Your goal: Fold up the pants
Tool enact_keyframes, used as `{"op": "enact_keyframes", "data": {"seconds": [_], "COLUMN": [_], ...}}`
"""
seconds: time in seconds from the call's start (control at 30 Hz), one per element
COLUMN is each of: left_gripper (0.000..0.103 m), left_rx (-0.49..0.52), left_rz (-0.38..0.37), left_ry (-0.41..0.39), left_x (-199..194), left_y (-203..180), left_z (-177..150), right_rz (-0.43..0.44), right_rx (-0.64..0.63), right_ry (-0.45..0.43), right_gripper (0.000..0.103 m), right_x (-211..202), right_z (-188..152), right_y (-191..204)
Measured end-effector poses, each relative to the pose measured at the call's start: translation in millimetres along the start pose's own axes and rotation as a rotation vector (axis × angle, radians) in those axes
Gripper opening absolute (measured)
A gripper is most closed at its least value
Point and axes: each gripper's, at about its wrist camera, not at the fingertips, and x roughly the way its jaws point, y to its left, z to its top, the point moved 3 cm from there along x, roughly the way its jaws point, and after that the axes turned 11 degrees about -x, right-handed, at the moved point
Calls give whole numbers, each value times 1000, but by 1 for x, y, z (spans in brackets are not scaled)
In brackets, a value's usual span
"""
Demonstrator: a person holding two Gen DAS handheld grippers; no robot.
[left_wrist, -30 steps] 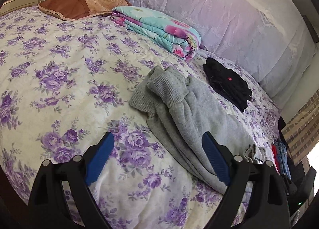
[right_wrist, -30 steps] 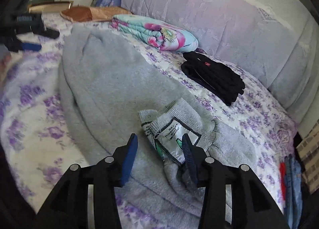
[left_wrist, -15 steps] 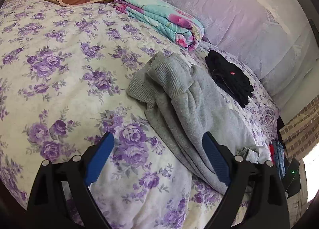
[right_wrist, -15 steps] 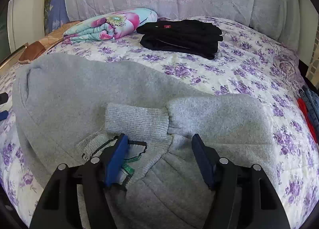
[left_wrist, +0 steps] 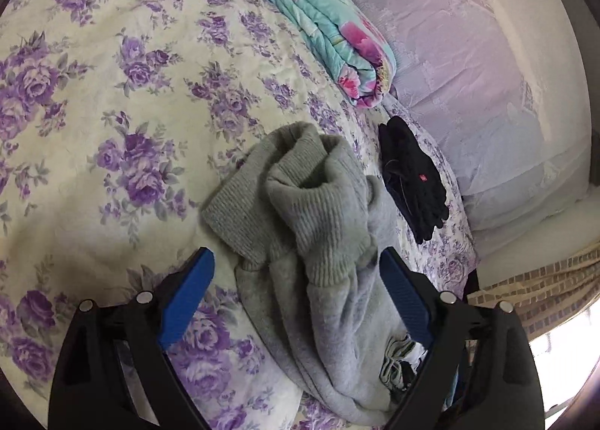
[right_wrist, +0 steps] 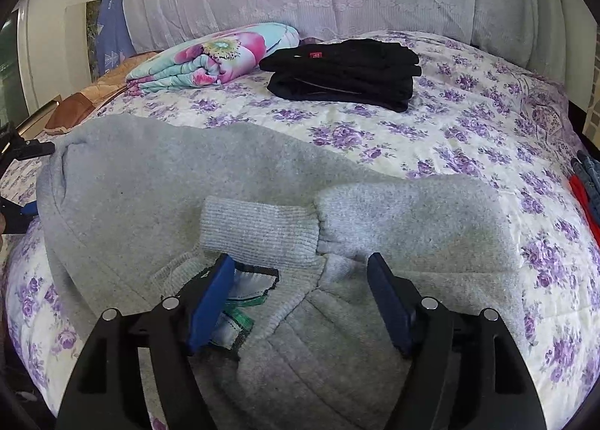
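Grey sweatpants (left_wrist: 330, 242) lie crumpled on the floral bedspread (left_wrist: 112, 92). In the left wrist view their ribbed cuffs (left_wrist: 300, 186) sit just ahead of my left gripper (left_wrist: 296, 272), which is open and empty above them. In the right wrist view the pants (right_wrist: 168, 182) spread wide, with the waistband and its white label (right_wrist: 247, 291) between the fingers. My right gripper (right_wrist: 300, 276) is open over the waistband, holding nothing. The left gripper (right_wrist: 15, 205) shows at the far left edge there.
A folded floral quilt (left_wrist: 330, 36) and a folded black garment (left_wrist: 412, 179) lie near the padded headboard (left_wrist: 487, 74). In the right wrist view the quilt (right_wrist: 210, 55) and black garment (right_wrist: 345, 72) sit beyond the pants. Red and blue clothes (right_wrist: 585, 186) lie at the bed's right edge.
My left gripper has moved forward and down to the cuffs. My right gripper swung around from the side to face the headboard, opened wider, and now hovers over the waistband.
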Motion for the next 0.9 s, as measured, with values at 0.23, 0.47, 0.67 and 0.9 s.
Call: {"op": "enact_keyframes", "data": {"seconds": [0.23,0.47,0.67,0.9], "left_gripper": [75,47,38,38], "left_rx": [-14,11,83,215], "left_rz": [-39,-79,-100,-90], "left_ry": [17,5,-38,-110], "left_x": [11,14,-4,-28], "left_y": [-5,-7,-18,-48], "left_z": [5,9,1,-16], "right_rz": [15,16,22,-102], "right_rx": [3,0,19,0], "right_ry": [-2,-2,-30,-17], "right_gripper": [77,78,78,84], "right_x": [0,0,-6,-11], "right_z": [-1,-1,0,8], "right_y": [-2,-3,-5,-1]}}
